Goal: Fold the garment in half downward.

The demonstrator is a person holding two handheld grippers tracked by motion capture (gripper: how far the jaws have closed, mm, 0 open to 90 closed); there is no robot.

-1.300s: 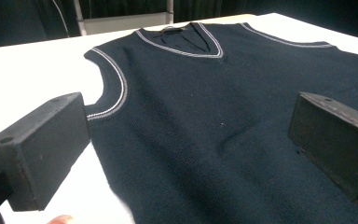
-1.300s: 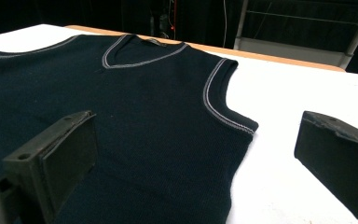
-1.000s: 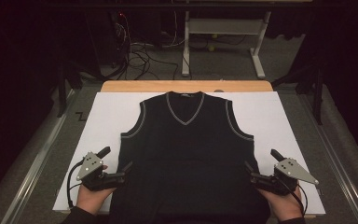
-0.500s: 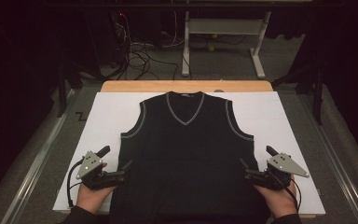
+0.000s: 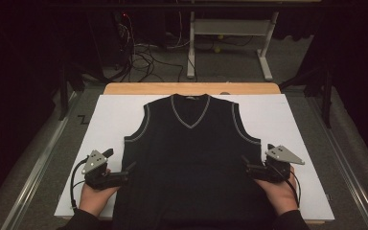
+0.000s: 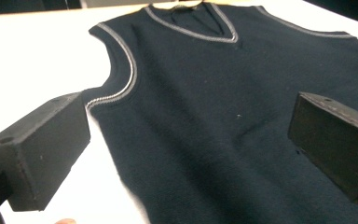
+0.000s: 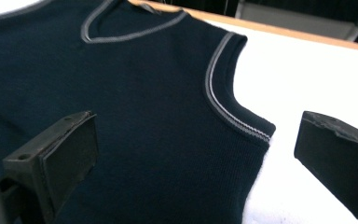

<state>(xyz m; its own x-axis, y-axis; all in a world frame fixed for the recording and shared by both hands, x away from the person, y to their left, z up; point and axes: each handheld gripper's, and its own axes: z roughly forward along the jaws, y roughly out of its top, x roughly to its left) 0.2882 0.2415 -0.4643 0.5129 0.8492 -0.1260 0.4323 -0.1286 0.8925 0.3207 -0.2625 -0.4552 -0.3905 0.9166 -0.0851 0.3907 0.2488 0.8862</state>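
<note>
At the left edge of the dark sleeveless vest (image 5: pixel 191 158), you held your left hand-held gripper (image 5: pixel 130 168) with its jaws spread wide, one over the white surface (image 5: pixel 105 120), the other over the knit. That vest lay flat, neck away from you. On its right edge, your right hand-held gripper (image 5: pixel 243 164) was equally wide, straddling the side seam.

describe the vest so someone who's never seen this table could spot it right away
On the white sheet covering the table, between the left gripper and right gripper, lies a vest spread flat. It is dark navy and sleeveless, with grey piping along its V-neck and both armholes.
</note>
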